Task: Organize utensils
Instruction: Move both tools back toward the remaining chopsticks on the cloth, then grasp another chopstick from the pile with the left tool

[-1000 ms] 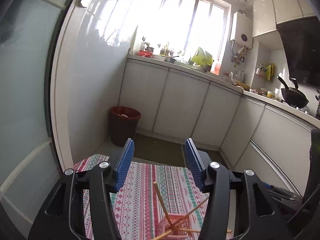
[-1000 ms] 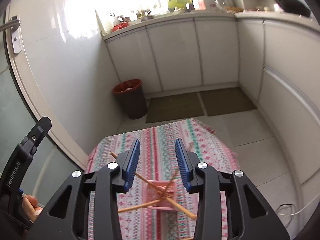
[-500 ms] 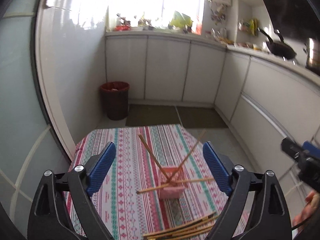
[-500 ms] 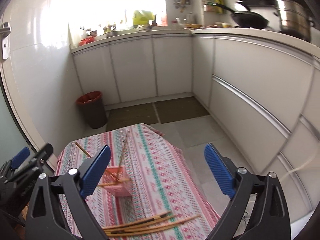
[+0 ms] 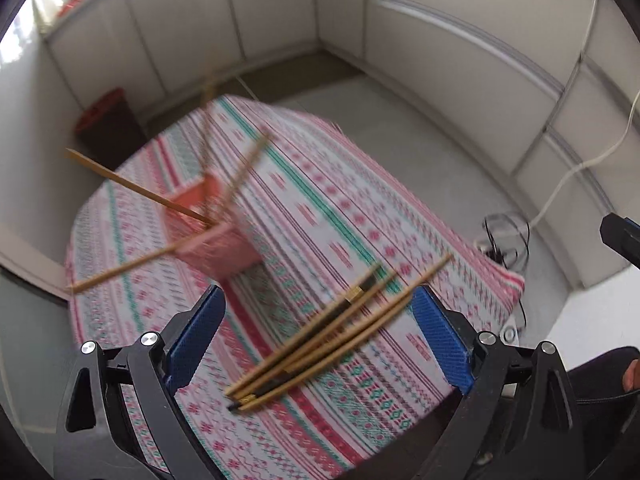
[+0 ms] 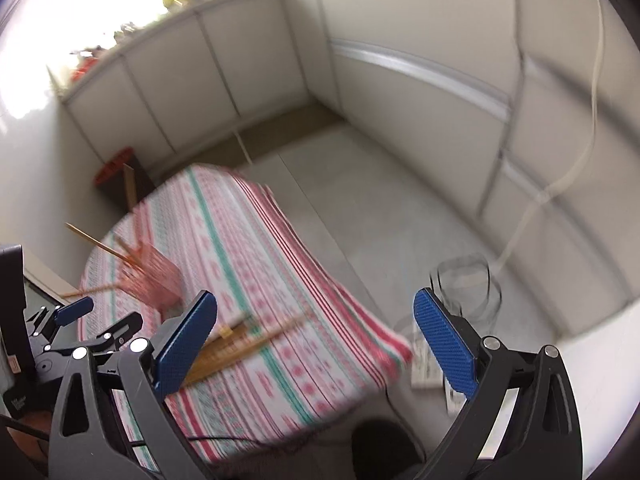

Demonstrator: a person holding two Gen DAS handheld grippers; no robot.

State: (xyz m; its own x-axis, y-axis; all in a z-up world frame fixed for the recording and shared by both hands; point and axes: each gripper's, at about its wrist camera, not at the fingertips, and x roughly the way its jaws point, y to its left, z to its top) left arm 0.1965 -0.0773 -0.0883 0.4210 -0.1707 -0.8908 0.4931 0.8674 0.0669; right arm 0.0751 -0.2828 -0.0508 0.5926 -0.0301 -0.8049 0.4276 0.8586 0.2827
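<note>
A bundle of several loose chopsticks (image 5: 336,332) lies on the patterned tablecloth (image 5: 320,200), wooden and dark ones together. My left gripper (image 5: 318,340) is open, its blue pads on either side of the bundle, above it. A pink holder basket (image 5: 218,236) stands farther back with a few chopsticks sticking out at angles. My right gripper (image 6: 316,344) is open and empty over the table's right edge. The bundle (image 6: 240,344) shows by its left pad, and the basket (image 6: 154,280) at far left. The left gripper (image 6: 76,332) shows there too.
The small table stands in a narrow kitchen with white cabinets (image 5: 460,60) around it. A red bin (image 5: 108,128) is on the floor behind. A power strip and cables (image 5: 500,248) lie on the floor at right. A clear jar (image 6: 468,292) stands on the floor.
Both views have tilted down toward the table and moved closer. The chopstick bundle now lies between my left gripper's pads. Both grippers stay wide open; they were narrower one second ago.
</note>
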